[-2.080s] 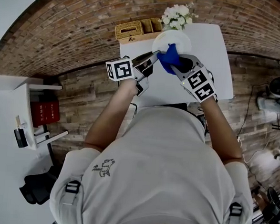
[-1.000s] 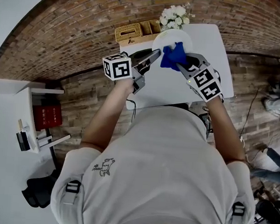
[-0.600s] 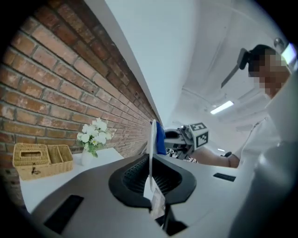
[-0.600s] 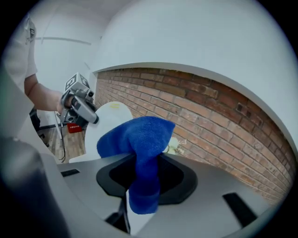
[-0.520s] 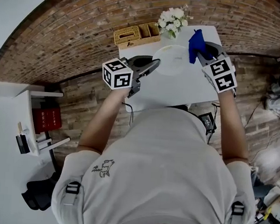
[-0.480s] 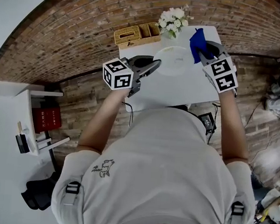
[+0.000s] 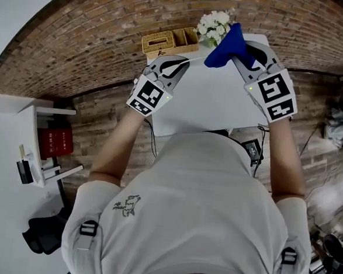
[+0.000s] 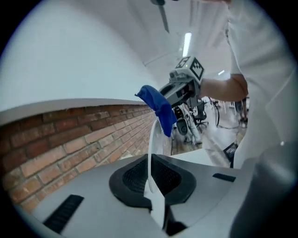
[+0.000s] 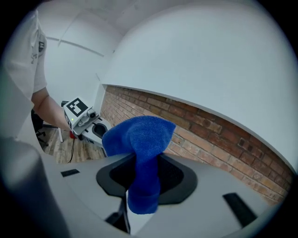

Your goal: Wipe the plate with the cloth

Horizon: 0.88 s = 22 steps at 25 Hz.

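Note:
My left gripper (image 7: 179, 61) is shut on the rim of the white plate (image 8: 150, 153), which stands on edge above the table and shows only as a thin line between the pads in the left gripper view. My right gripper (image 7: 241, 50) is shut on a blue cloth (image 7: 225, 44), held up in the air to the right of the plate and apart from it. In the right gripper view the cloth (image 9: 142, 153) bunches over and hangs between the jaws. The left gripper view shows the right gripper (image 8: 179, 90) and its cloth (image 8: 158, 109) beyond the plate's far rim.
A white table (image 7: 215, 101) lies under both grippers. At its far edge stand a wicker basket (image 7: 166, 40) and white flowers (image 7: 214, 22). The floor is brick-patterned. A white shelf with a red box (image 7: 54, 140) stands at the left.
The cloth has come off the plate, swung right and risen. The left gripper has rolled, turning the plate from flat to on edge.

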Each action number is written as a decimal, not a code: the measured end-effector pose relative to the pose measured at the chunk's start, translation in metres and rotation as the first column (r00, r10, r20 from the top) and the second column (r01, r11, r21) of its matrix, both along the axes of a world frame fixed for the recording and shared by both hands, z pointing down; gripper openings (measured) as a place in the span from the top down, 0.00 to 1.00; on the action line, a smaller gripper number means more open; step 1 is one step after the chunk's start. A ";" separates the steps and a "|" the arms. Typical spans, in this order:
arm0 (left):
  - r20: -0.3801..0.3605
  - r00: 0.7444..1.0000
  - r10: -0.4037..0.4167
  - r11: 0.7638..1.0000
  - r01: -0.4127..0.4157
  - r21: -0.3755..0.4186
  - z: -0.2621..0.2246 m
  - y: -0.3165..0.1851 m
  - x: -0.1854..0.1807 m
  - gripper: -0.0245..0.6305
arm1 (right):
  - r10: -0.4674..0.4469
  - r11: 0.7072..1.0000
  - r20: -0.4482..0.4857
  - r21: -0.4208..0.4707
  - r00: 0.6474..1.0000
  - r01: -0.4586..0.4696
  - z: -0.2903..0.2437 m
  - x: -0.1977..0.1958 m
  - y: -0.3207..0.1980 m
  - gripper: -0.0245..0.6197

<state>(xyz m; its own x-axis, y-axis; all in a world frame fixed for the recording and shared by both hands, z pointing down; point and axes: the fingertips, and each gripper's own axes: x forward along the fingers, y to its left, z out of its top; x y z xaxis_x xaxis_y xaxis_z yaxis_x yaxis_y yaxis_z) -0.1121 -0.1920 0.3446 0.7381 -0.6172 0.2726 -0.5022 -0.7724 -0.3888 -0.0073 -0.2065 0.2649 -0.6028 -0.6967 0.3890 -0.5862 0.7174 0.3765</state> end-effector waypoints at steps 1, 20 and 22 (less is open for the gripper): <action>0.041 0.999 -0.012 0.998 0.009 0.058 -0.005 -0.002 -0.002 0.94 | -0.014 1.000 0.005 0.005 1.000 0.014 -0.005 -0.006 0.002 0.78; 0.471 0.877 -0.098 0.787 -0.222 0.576 -0.045 0.011 0.020 0.94 | -0.180 0.971 0.105 -0.139 0.978 0.193 0.008 -0.064 0.028 0.78; 0.475 0.874 -0.103 0.787 -0.220 0.576 -0.043 0.012 0.016 0.94 | -0.150 0.969 0.130 -0.180 0.980 0.172 0.017 -0.049 0.022 0.78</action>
